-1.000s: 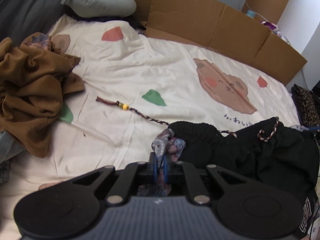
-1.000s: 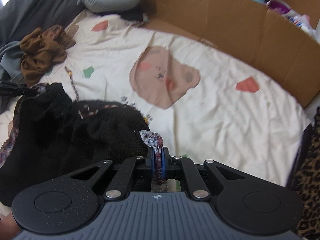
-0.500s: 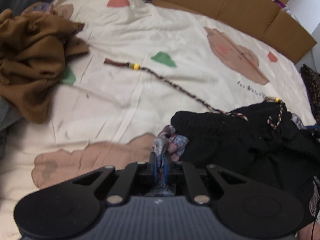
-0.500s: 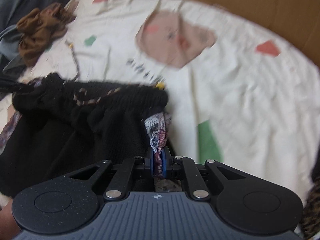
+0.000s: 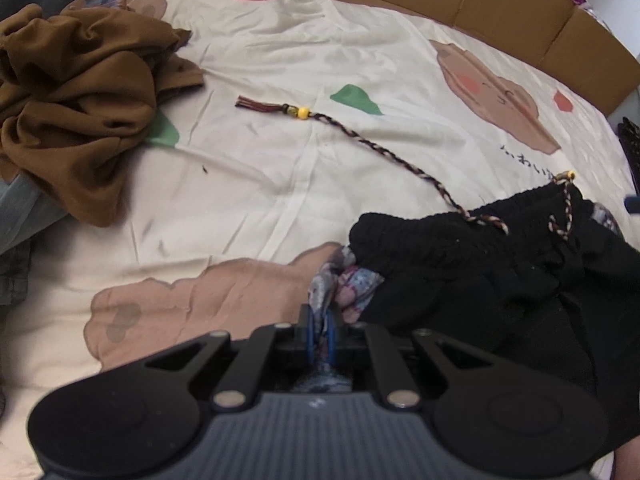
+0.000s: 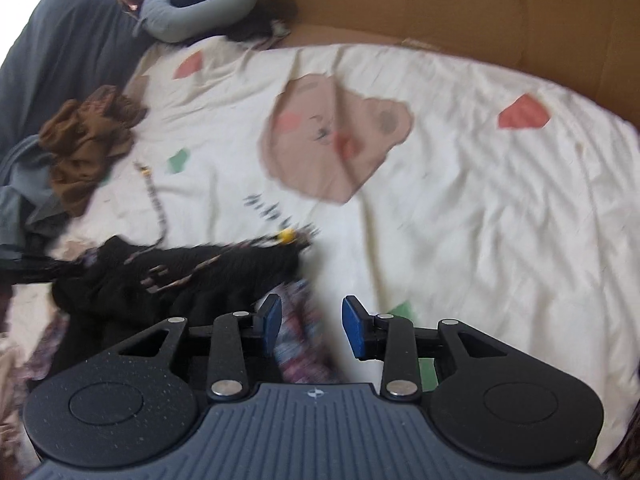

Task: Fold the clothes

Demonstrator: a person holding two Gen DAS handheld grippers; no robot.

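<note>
Small dark Japanese script on the bedsheet (image 5: 528,162), possibly "かわい"; otherwise nothing legible.

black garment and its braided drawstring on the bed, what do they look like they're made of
The black garment looks like a soft matte knit or crinkled woven cloth: its gathered elastic waistband shows fine ribbing and no sheen. A patterned, smoother fabric shows at its edge, perhaps a lining. The braided drawstring looks like plaited multicolour yarn or cord, ending in small glossy beads, probably plastic or wood, and a tassel.
</note>
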